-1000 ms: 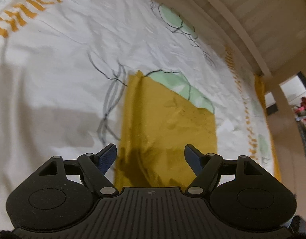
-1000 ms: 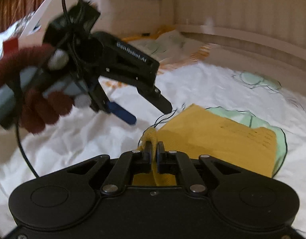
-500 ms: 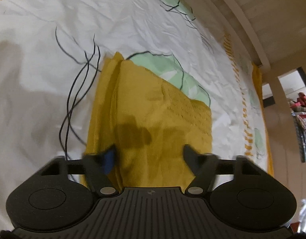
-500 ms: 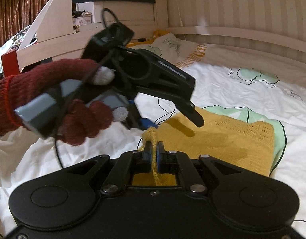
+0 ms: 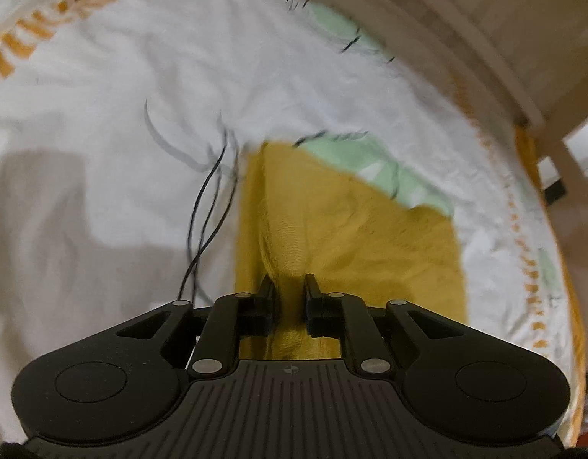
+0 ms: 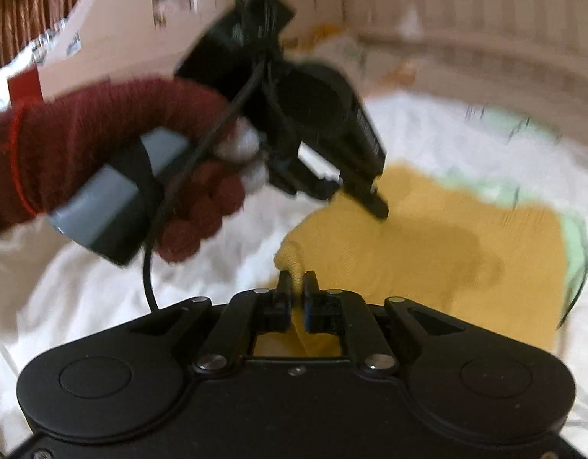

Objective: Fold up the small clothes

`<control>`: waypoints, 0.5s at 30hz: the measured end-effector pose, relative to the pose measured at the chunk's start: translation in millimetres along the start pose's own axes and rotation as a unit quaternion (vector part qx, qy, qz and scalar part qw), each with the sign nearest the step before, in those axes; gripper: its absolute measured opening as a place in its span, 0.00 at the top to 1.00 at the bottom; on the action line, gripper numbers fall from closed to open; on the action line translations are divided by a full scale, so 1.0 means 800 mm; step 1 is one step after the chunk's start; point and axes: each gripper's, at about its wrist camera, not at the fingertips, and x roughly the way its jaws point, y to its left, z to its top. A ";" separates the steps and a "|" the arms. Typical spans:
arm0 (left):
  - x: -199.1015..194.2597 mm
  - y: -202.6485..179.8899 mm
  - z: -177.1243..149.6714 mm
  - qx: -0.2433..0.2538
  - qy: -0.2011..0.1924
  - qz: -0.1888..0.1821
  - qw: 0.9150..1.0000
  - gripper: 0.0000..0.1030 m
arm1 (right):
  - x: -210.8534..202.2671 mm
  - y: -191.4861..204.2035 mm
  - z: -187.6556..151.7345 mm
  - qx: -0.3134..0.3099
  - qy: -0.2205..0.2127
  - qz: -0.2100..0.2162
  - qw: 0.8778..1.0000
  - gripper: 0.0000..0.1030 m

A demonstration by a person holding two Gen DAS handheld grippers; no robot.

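In the left wrist view, the left tool (image 5: 290,287) has its jaws narrow, having just been closing, and a raised ridge of the yellow cloth (image 5: 355,237) sits pinched between its pads. Beyond the pads the cloth lies folded flat on the bed sheet (image 5: 102,122), its far corner over a green patch (image 5: 374,160) printed on the sheet. 2 thin black cables (image 5: 206,206) run across the sheet just left of the cloth. A wooden bed rail (image 5: 466,38) curves past the sheet's far edge.

In the right wrist view, the right tool (image 6: 297,283) holds its jaws nearly together, having just been easing apart slightly, with a bunched near corner of the cloth (image 6: 447,244) standing up between them; the frame is blurred, so I cannot tell how firmly it presses. Further off, a hand in a dark red glove (image 6: 102,160) grips the left tool's grey handle (image 6: 114,199), and that tool's tip meets the cloth's left edge.
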 end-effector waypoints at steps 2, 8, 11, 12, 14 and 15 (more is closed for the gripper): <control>-0.001 0.007 -0.002 -0.002 -0.008 -0.011 1.000 0.83 | 0.005 -0.002 -0.006 0.007 0.011 0.007 1.000 0.79; -0.038 0.008 -0.007 0.005 -0.056 0.031 0.998 0.74 | -0.030 -0.024 -0.012 0.049 -0.012 0.027 0.998 0.45; -0.063 0.003 -0.019 0.029 -0.077 0.030 0.996 0.69 | -0.050 -0.043 -0.010 0.073 -0.027 0.017 0.997 0.38; -0.069 0.002 -0.023 0.031 -0.078 0.026 0.996 0.64 | -0.057 -0.054 -0.011 0.087 -0.034 0.013 0.996 0.33; -0.078 0.003 -0.033 0.030 -0.079 0.019 0.996 0.54 | -0.066 -0.075 -0.010 0.119 -0.044 0.002 0.992 0.29; -0.081 0.003 -0.038 0.028 -0.078 0.015 0.996 0.50 | -0.067 -0.083 -0.009 0.134 -0.045 -0.005 0.990 0.26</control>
